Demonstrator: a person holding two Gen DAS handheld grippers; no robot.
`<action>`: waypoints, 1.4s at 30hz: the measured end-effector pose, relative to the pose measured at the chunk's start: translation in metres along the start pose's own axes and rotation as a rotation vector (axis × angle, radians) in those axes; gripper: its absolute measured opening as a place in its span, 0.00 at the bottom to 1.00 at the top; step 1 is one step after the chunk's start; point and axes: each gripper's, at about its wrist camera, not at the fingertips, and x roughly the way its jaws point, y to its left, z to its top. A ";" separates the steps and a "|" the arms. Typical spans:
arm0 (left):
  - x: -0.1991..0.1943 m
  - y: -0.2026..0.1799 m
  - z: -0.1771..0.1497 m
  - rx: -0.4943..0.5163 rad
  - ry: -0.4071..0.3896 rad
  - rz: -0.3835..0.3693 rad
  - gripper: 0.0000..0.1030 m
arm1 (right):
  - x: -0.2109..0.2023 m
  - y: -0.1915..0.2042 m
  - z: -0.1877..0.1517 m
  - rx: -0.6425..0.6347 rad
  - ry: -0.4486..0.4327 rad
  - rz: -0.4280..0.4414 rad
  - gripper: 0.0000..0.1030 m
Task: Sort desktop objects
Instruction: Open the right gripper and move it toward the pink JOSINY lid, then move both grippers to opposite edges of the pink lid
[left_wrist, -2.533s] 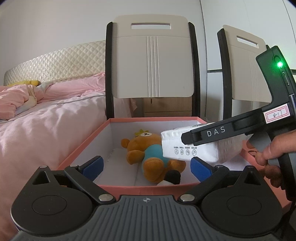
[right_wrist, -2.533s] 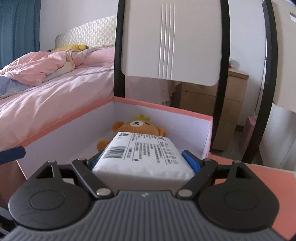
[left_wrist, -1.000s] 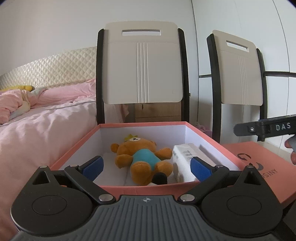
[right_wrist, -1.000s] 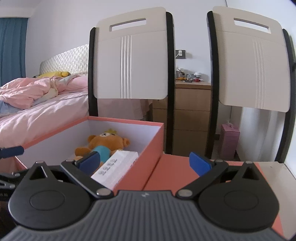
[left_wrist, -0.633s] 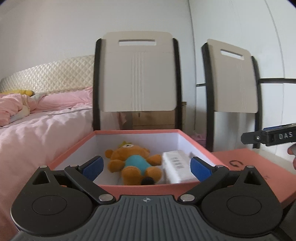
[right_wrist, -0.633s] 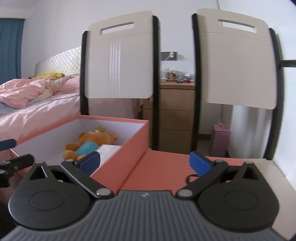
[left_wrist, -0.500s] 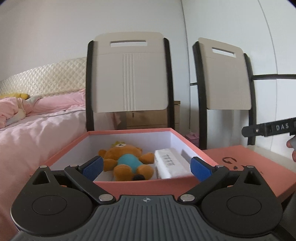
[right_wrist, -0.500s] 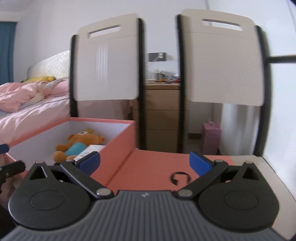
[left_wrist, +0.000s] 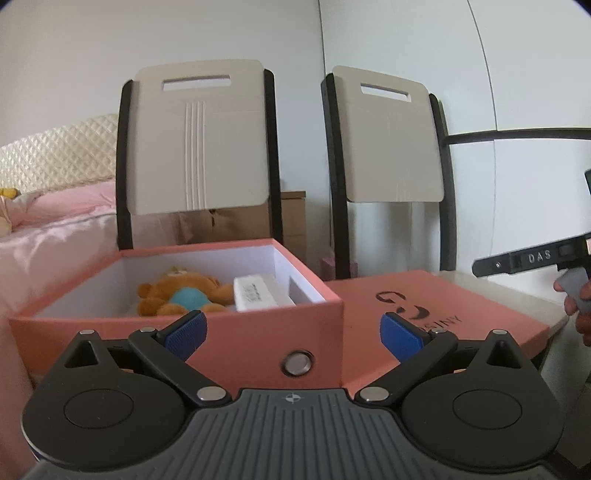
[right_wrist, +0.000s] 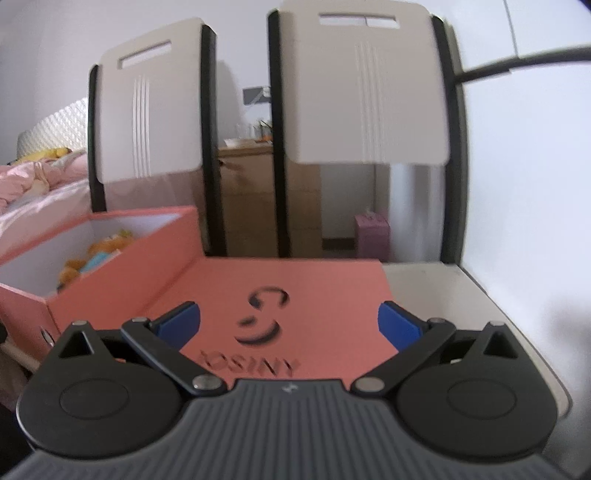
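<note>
An open coral-pink box (left_wrist: 236, 339) holds a brown plush bear (left_wrist: 177, 291) and a white tissue pack (left_wrist: 255, 293) side by side. The box's flat pink lid (left_wrist: 436, 310) lies to its right. My left gripper (left_wrist: 293, 328) is open and empty, just in front of the box's front wall. My right gripper (right_wrist: 288, 321) is open and empty, low over the lid (right_wrist: 295, 291); the box (right_wrist: 110, 266) and bear (right_wrist: 92, 258) are to its left. The right gripper's body (left_wrist: 532, 258) shows at the left wrist view's right edge.
Two cream chair backs (left_wrist: 199, 140) (left_wrist: 391, 140) stand behind the box and lid. A pink bed (left_wrist: 55, 229) is at the left. A wooden drawer unit (right_wrist: 255, 199) and small pink bag (right_wrist: 373, 236) stand behind. The white tabletop (right_wrist: 443, 295) ends at the right.
The right gripper let the tissue pack go into the box beside the bear, opened, and moved right over the lid. The left gripper pulled back from the box.
</note>
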 end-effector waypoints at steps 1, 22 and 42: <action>0.000 -0.002 -0.003 -0.007 -0.008 -0.014 0.98 | -0.001 -0.003 -0.004 0.005 0.010 -0.004 1.00; 0.046 -0.029 -0.045 -0.071 0.123 -0.136 0.98 | -0.011 -0.062 -0.067 0.131 0.101 -0.029 1.00; 0.058 -0.047 -0.043 -0.035 0.150 -0.293 0.98 | 0.001 -0.048 -0.068 0.140 0.145 0.027 1.00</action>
